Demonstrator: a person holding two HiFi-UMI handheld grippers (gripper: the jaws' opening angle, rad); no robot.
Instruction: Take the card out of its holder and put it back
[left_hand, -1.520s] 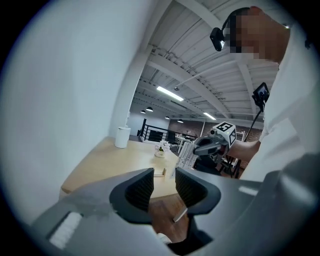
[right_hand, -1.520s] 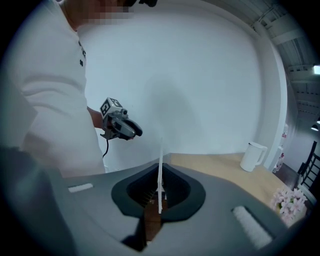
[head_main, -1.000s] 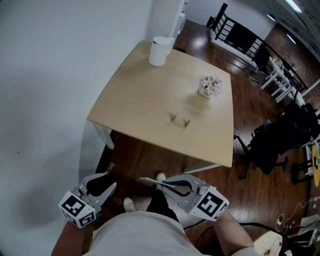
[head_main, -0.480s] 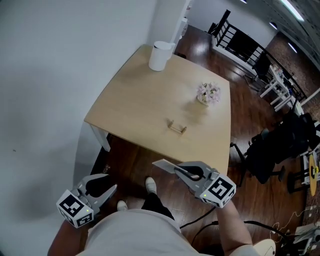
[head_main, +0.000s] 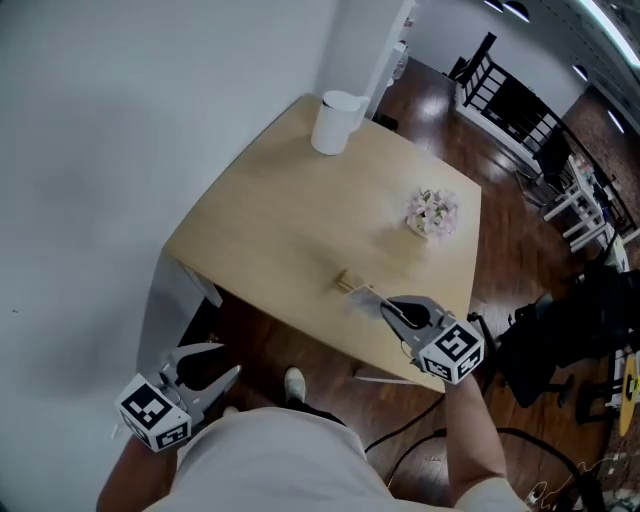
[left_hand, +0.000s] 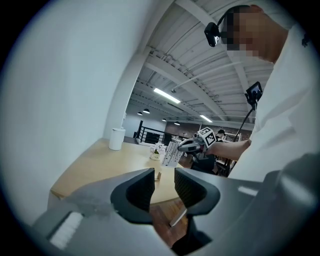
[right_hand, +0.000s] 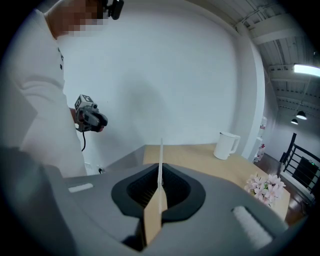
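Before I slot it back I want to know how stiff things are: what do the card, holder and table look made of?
Card: thin, stiff paperboard or plastic, matt. Pinched edge-on in the right gripper, it shows no bend.
Holder: pale tan, probably wood, but too small to be sure.
Table: light wood or wood-look laminate, matt, with an even tan top and no glare.

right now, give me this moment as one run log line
right gripper: shut on card, above table by holder | left gripper: open, empty, off table | holder: on table, empty
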